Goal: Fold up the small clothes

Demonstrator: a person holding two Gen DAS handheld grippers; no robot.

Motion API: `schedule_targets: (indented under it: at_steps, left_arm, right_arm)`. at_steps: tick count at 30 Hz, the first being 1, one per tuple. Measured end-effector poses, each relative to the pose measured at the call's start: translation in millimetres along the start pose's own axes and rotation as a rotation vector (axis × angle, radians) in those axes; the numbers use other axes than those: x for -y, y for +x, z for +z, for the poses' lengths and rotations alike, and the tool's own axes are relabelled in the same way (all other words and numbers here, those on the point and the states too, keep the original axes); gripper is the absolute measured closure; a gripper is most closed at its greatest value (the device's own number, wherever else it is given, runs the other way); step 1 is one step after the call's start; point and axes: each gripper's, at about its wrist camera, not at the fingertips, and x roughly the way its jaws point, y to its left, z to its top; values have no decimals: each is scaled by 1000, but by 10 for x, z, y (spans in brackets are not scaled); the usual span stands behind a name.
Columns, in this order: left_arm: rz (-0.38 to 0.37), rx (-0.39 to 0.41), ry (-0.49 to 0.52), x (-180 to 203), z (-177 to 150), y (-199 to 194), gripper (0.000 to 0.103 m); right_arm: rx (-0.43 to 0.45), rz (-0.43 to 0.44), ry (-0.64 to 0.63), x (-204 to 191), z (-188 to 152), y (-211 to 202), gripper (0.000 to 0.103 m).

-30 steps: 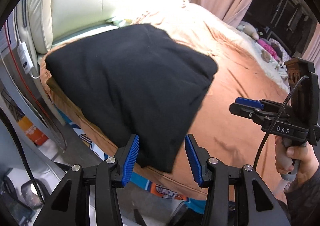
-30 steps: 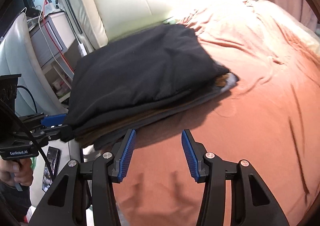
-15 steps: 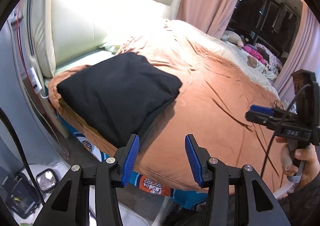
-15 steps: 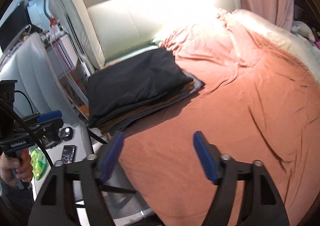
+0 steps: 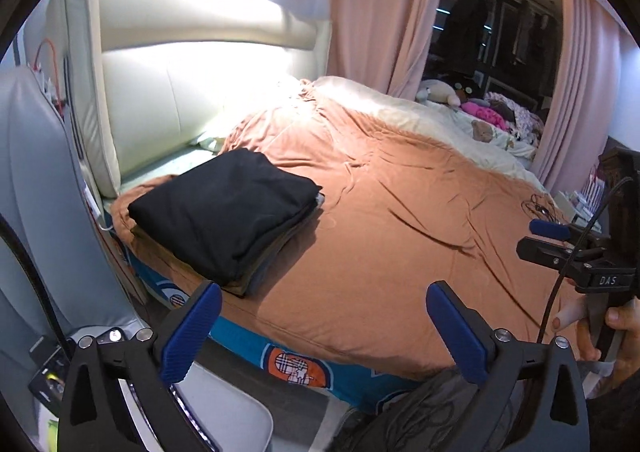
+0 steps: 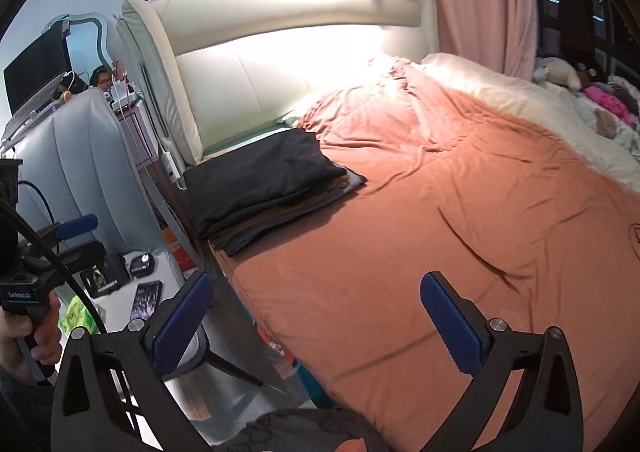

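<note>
Now both grippers stood wide open with nothing between the pads. The left gripper (image 5: 324,328) and the right gripper (image 6: 316,324) had both just been opening, and no cloth was in either one.

The stack (image 5: 228,212) of folded clothes lay up and to the left of both sets of fingers, well apart from them. It sat at the near corner of the bed (image 5: 400,232), close to the headboard (image 5: 180,92). A black piece was on top, with brown and grey layers under it. Its long side ran along the bed's edge, from the fingers toward the headboard. The left gripper looked nearer to it than the right one.

Straight ahead of the fingers was only bare orange cover. I saw no loose clothes waiting there, so the folding looked about done, or the next piece was out of view.

Around the bed were a grey chair (image 6: 76,160), a phone (image 6: 146,298) on a small table, pink curtains (image 5: 380,12) and soft toys (image 5: 440,92) far off. Nothing stood between the fingers and the stack.
</note>
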Motion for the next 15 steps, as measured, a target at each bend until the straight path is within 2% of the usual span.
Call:
schedule_targets:
  at_steps: [8, 11, 15]
  left_arm:
    - [-36, 38, 55, 303, -290, -319, 0]
    - [-57, 65, 76, 421, -395, -447, 0]
    - [-82, 81, 121, 607, -493, -551, 0]
  right_arm:
    - [58, -77, 58, -48, -515, -655, 0]
    - [89, -72, 107, -32, -748, -926, 0]
    - [131, -113, 108, -98, -1057, -1242, 0]
